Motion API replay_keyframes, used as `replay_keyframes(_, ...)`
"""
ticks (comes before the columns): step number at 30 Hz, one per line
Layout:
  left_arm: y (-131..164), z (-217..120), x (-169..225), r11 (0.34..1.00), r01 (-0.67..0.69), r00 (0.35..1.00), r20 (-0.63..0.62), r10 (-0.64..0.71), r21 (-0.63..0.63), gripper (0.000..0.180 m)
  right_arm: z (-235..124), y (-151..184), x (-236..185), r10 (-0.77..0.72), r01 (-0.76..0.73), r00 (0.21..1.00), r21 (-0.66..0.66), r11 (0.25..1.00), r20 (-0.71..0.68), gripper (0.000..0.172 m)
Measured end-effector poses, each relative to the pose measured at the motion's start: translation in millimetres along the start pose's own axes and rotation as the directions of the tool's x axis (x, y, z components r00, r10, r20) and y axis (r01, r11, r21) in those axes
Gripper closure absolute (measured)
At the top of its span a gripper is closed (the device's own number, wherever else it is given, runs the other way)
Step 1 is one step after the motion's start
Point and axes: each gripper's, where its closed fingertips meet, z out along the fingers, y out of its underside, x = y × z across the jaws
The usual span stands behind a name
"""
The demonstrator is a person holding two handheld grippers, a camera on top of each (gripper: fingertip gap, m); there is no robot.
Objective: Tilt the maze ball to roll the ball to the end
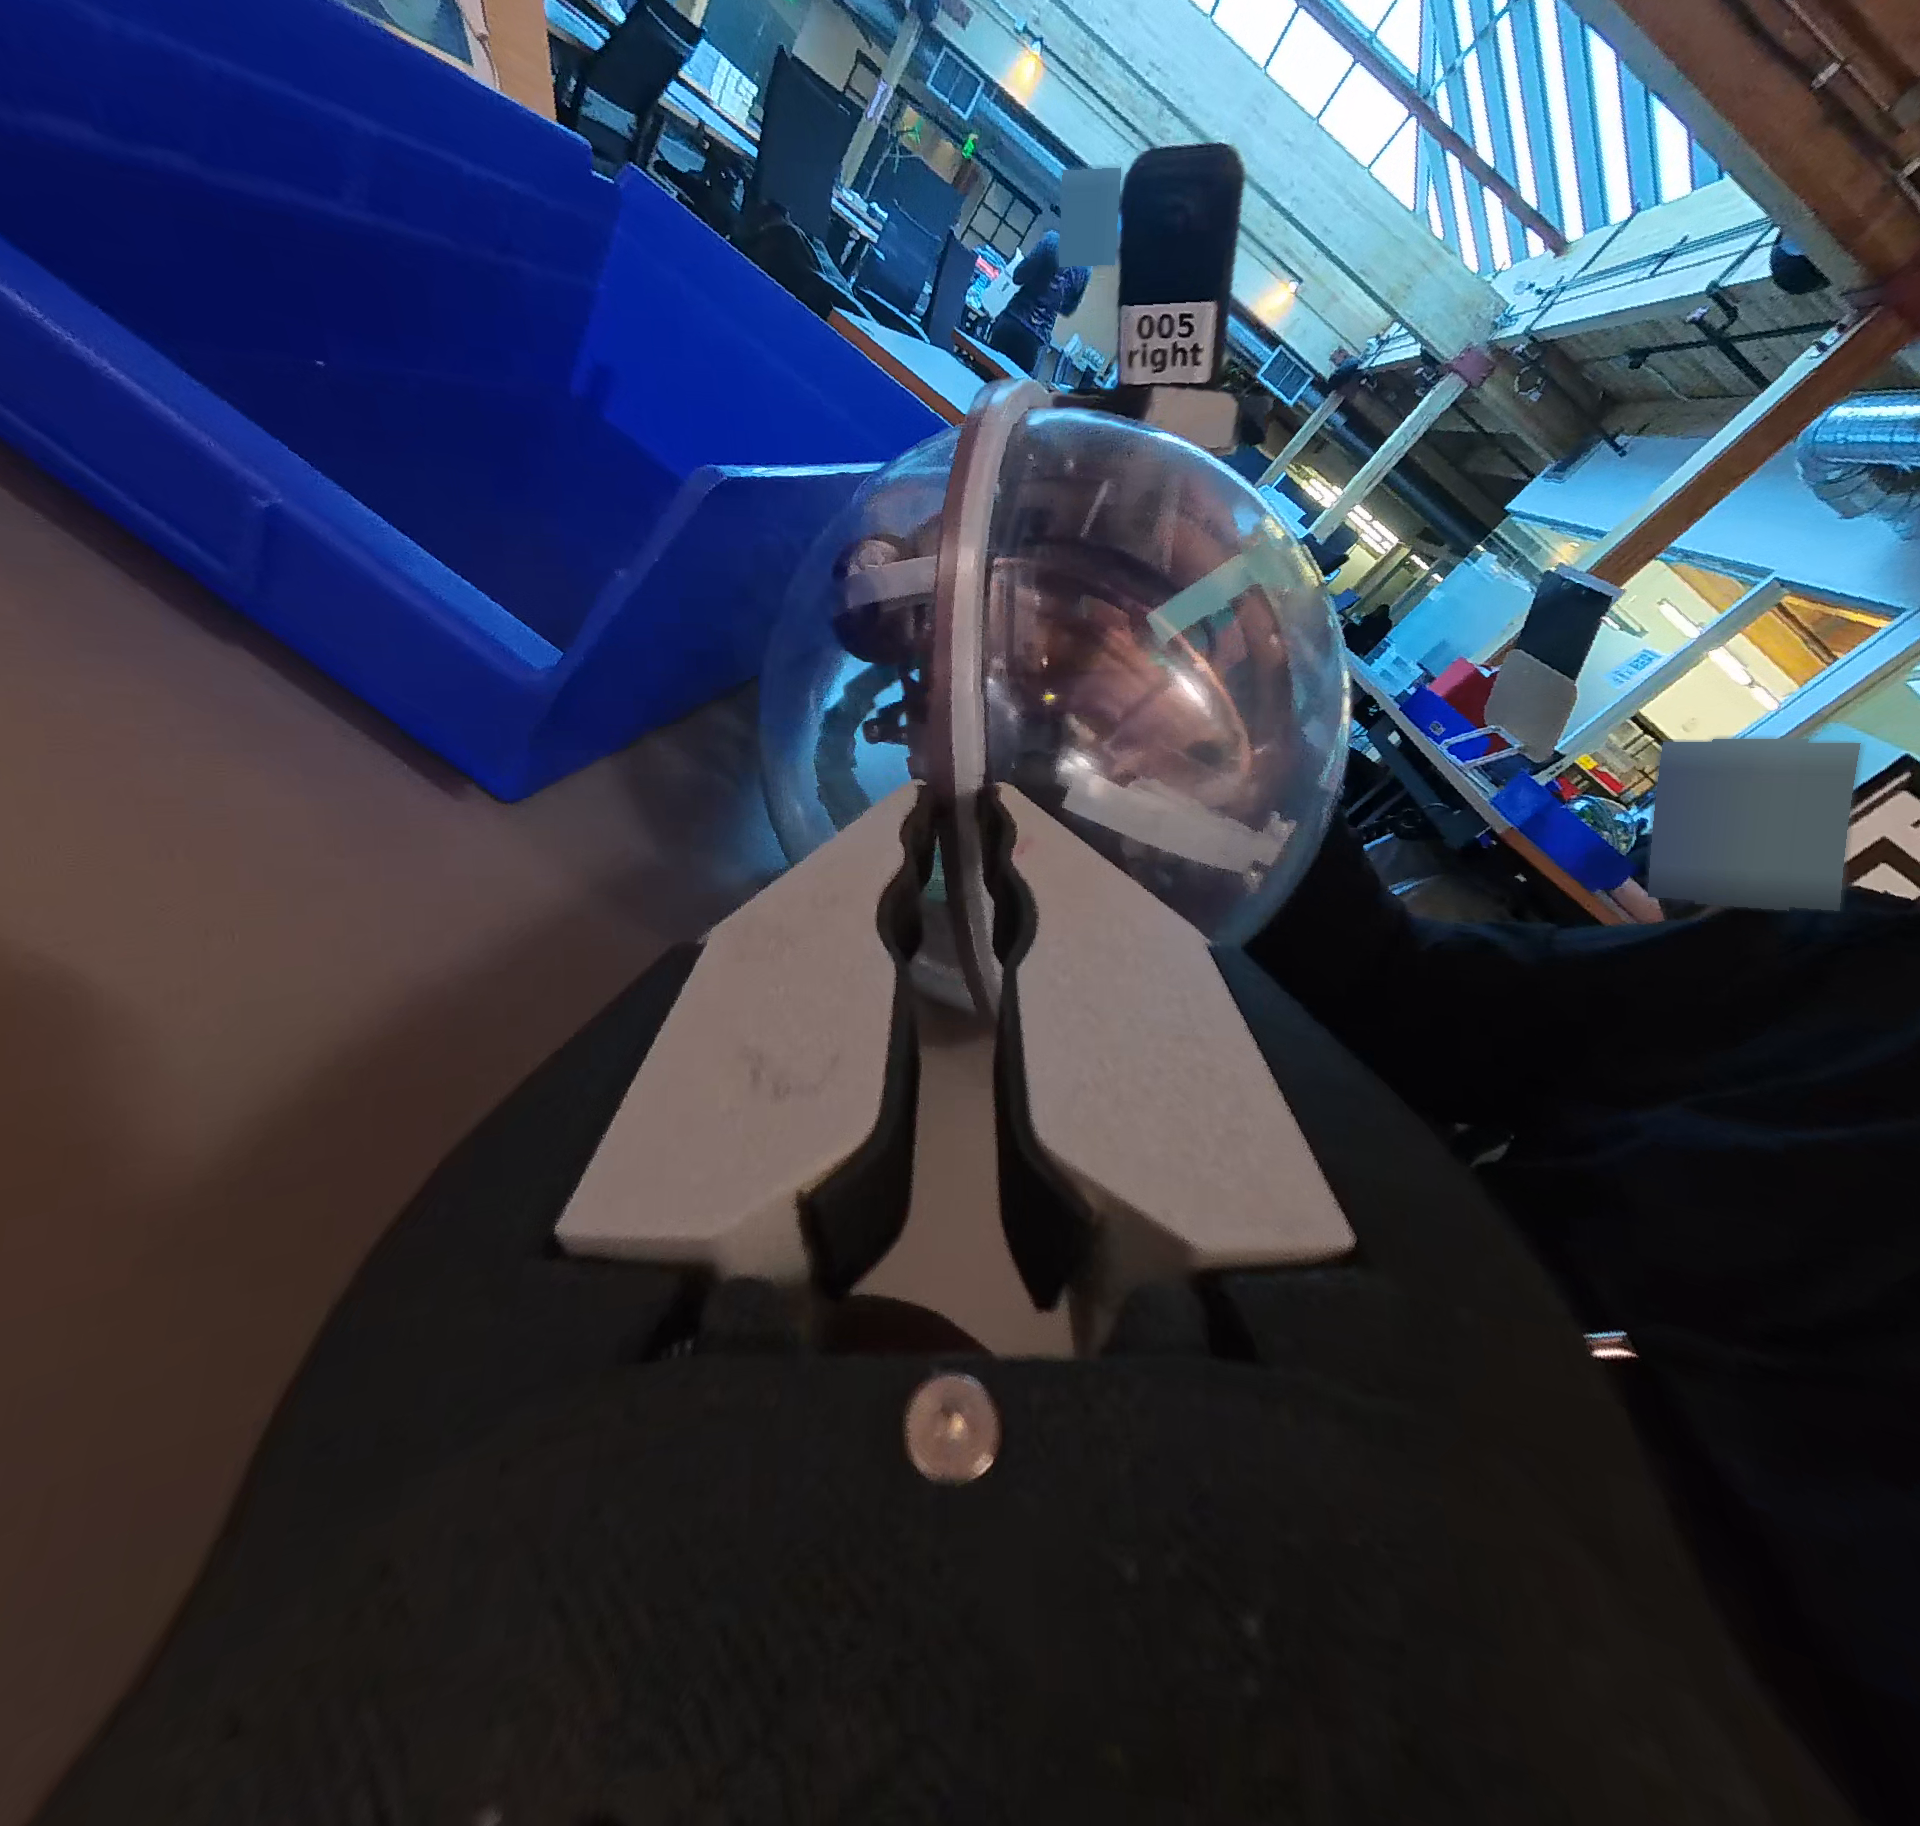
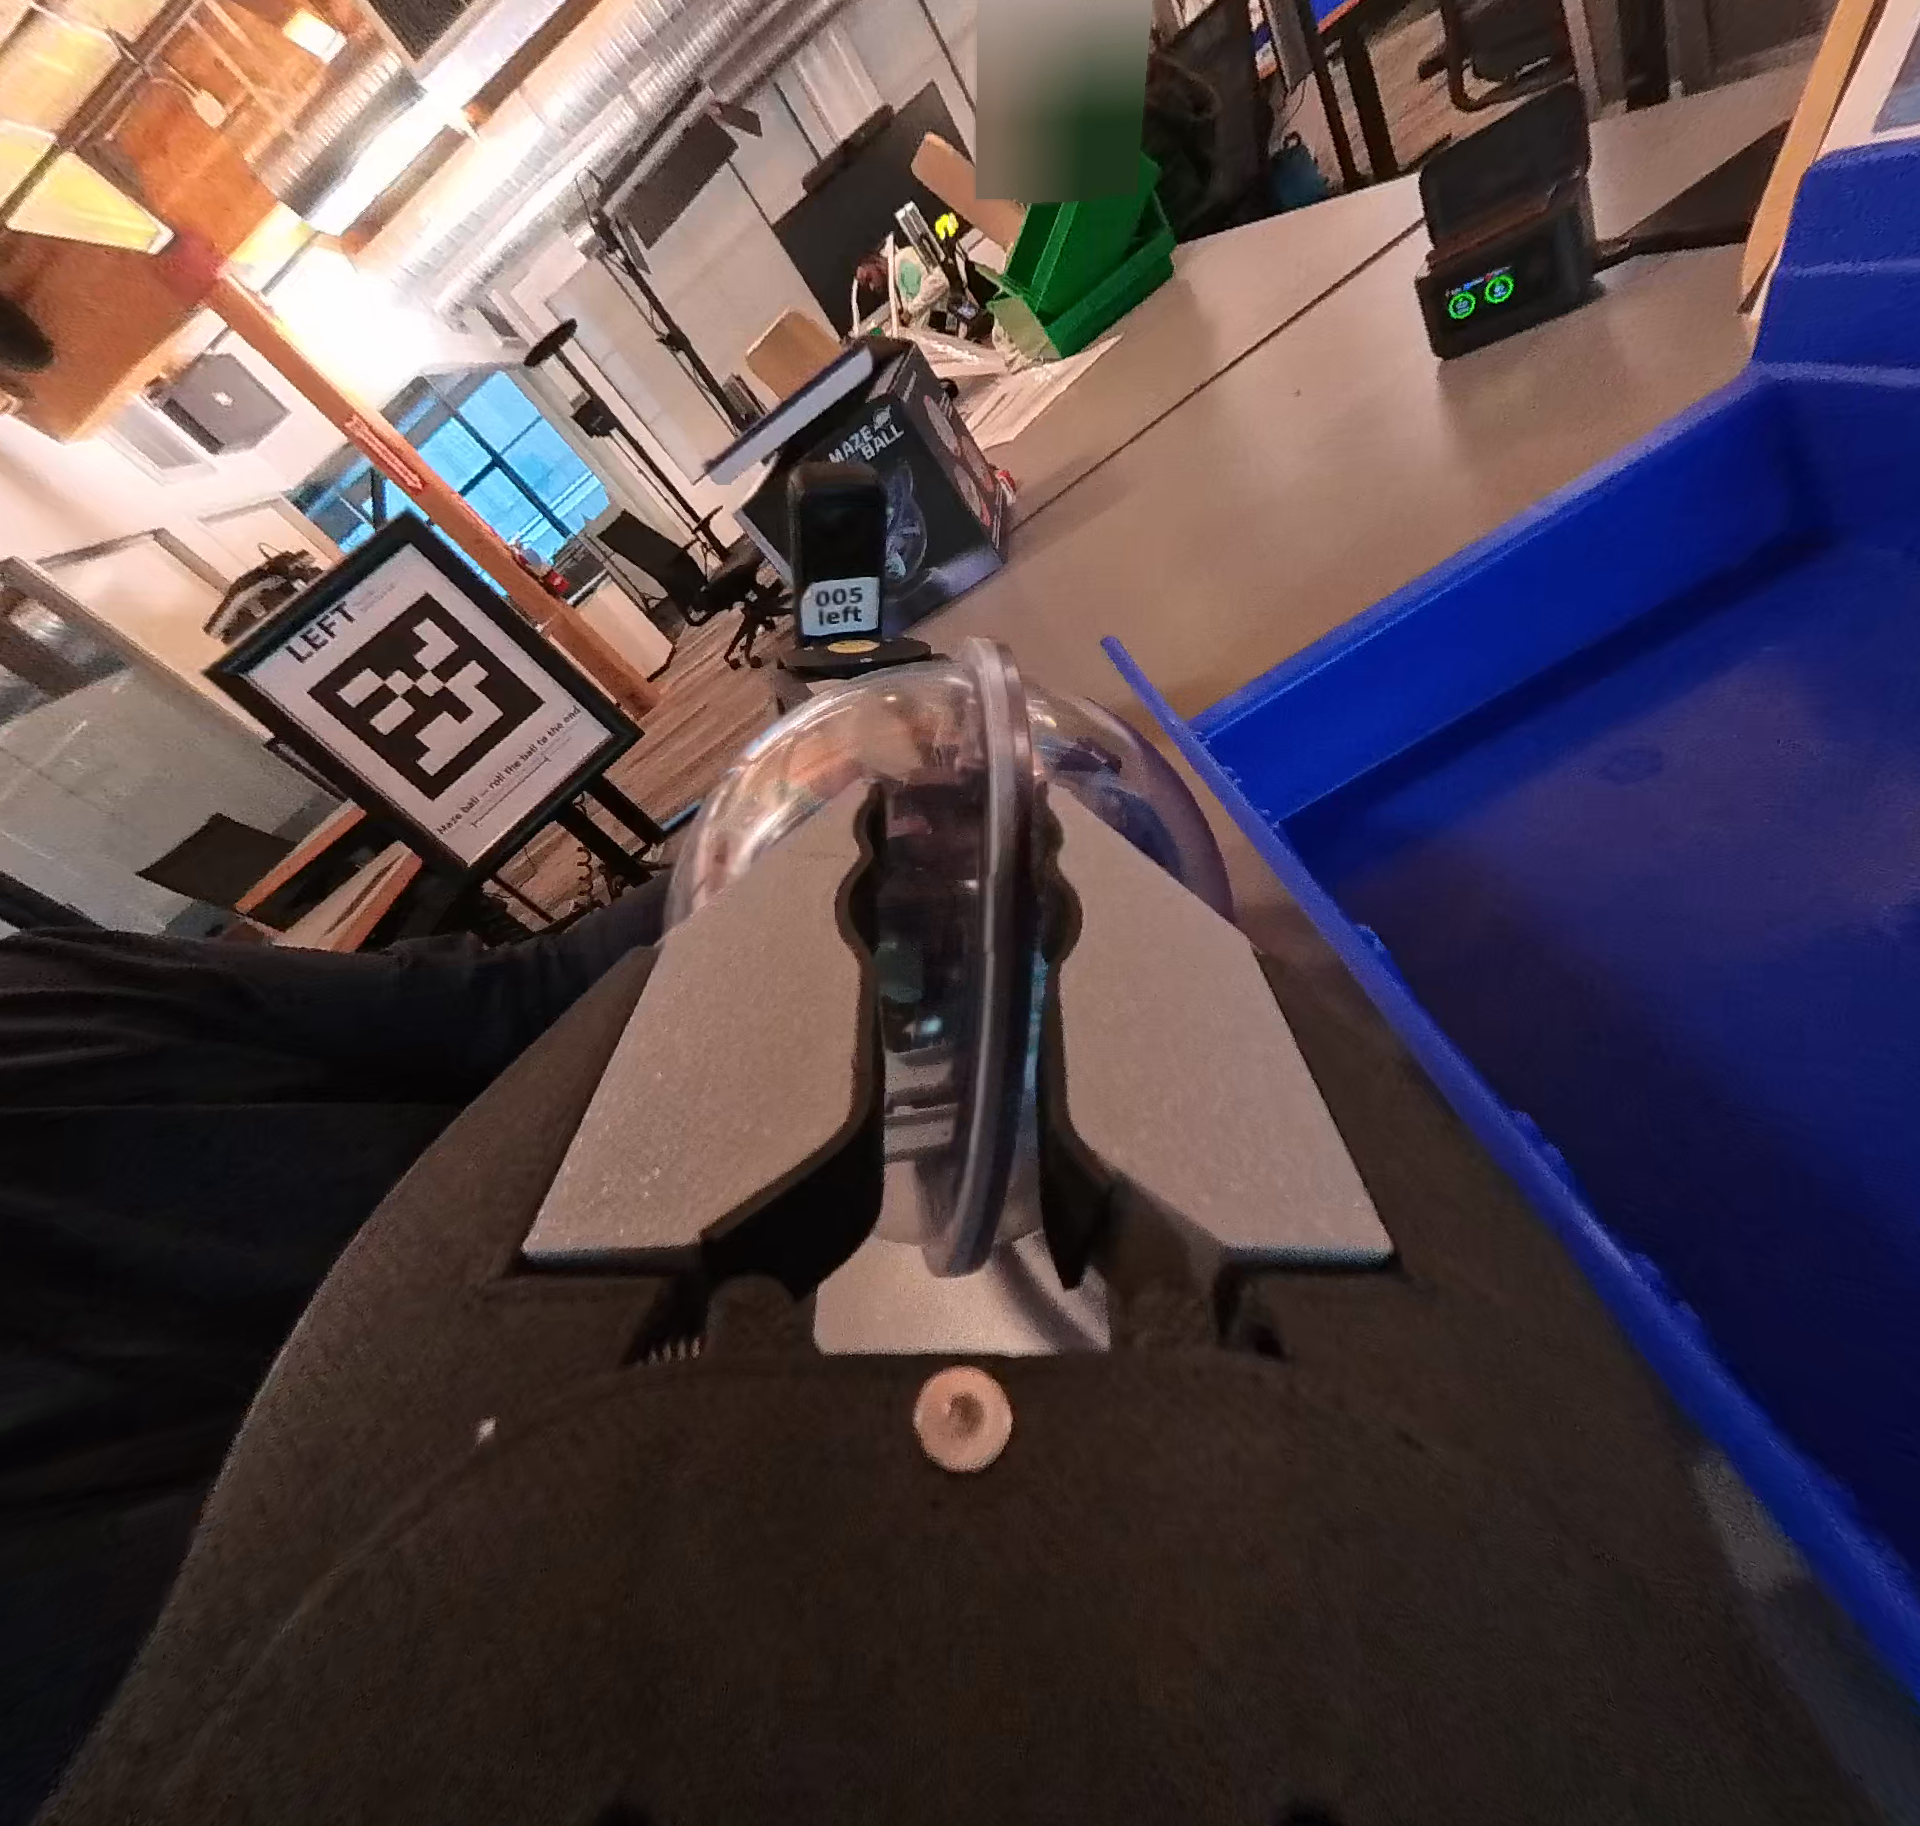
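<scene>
Left wrist view: maze ball (image 1: 1049, 675) rim pinched between fingers (image 1: 909, 903)

I am in a large open-plan workshop or lab in an industrial loft. Sloped skylight windows (image 1: 1351, 41) and exposed wooden roof beams (image 1: 1714, 41) run overhead, with a ribbed silver air duct (image 2: 665, 41). Long pale worktables (image 2: 1299, 342) carry a blue plastic storage bin (image 2: 1610, 893), a green plastic bin (image 2: 1081, 270) and dark monitors (image 1: 800, 150). A framed black-and-white marker sign (image 2: 416, 685) stands on a stand.
</scene>
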Motion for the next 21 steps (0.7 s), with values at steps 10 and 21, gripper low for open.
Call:
replay_keyframes(10,-1,0,-2,1.000,0.005,1.000,0.010,-0.005,0.005,0.175,-5,3,5,-0.001,0.001,0.999,-0.022,1.000,-0.032,0.119)
replay_keyframes(21,-2,-1,-3,1.000,-0.006,1.000,0.026,0.005,0.016,0.175,4,30,3,0.060,-0.054,0.997,-0.142,0.988,0.044,0.079)
